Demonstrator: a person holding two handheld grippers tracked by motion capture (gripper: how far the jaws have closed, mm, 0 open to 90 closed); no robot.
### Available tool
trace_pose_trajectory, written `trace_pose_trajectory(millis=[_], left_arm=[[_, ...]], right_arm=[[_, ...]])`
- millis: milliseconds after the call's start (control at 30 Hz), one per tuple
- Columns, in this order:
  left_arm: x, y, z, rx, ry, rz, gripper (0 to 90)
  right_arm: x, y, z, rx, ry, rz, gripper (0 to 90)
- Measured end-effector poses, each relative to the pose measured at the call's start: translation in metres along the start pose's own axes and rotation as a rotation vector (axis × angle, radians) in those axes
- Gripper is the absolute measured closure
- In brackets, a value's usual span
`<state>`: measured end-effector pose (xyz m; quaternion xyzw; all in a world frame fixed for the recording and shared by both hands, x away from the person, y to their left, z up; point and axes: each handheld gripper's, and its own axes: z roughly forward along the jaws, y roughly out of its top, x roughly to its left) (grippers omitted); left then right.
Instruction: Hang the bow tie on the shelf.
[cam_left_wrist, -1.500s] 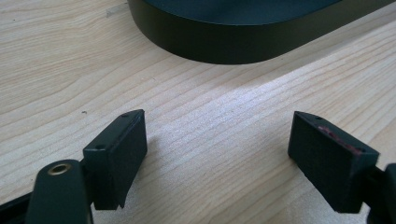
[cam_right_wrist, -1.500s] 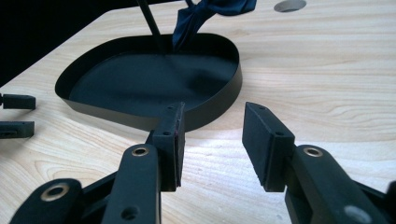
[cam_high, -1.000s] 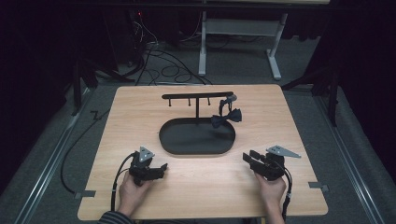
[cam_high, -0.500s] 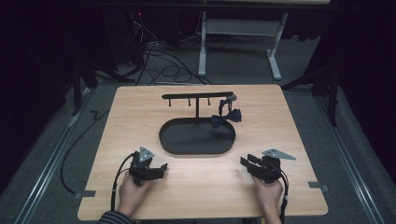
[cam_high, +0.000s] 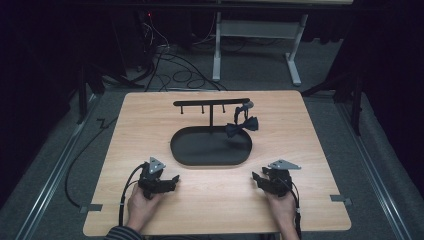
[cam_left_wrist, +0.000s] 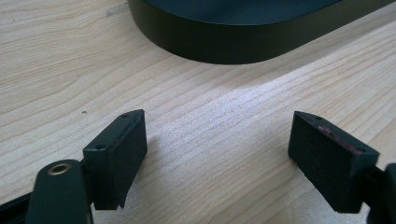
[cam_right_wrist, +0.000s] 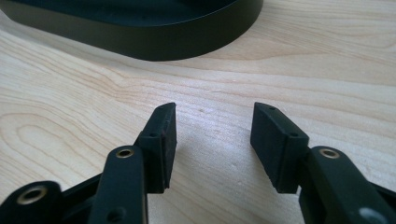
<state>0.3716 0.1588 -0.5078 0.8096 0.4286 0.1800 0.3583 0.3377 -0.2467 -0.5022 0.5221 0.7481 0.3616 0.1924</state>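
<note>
The left gripper (cam_high: 171, 181) at lower left and the right gripper (cam_high: 257, 178) at lower right both rest low on the pale wood-grain table (cam_high: 140, 125), jaws spread with nothing between them, each held from below by a hand. Both point toward the smooth, matte-black oval tray (cam_high: 210, 157) at centre frame, with bare wood between. A black bow tie (cam_high: 241, 126) hangs from the T-shaped rack (cam_high: 210, 103) over the tray's upper right rim.

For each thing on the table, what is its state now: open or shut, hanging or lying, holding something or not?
Left gripper: open, holding nothing, low over the table.
Right gripper: open, holding nothing.
Bow tie: hanging from the stand's bar.
Stand: upright; its other hooks are bare.
Tray: nothing lying in it.
</note>
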Motion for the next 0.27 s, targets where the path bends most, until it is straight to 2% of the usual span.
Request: trace_pose_trajectory(millis=[133, 167, 200, 267], left_arm=[[0.0, 0.0, 0.0, 0.0, 0.0, 0.0, 20.1], [0.0, 0.0, 0.0, 0.0, 0.0, 0.0, 20.1], [0.0, 0.0, 0.0, 0.0, 0.0, 0.0, 20.1], [0.0, 0.0, 0.0, 0.0, 0.0, 0.0, 20.1]], right_arm=[[0.0077, 0.0007, 0.0022, 0.013, -0.043, -0.072, 47.2], [0.0077, 0.0007, 0.0022, 0.013, -0.043, -0.072, 47.2], [0.0103, 0.0008, 0.0027, 0.019, -0.052, -0.092, 45.6], [0.0101, 0.0008, 0.0027, 0.02, -0.051, -0.09, 45.6]])
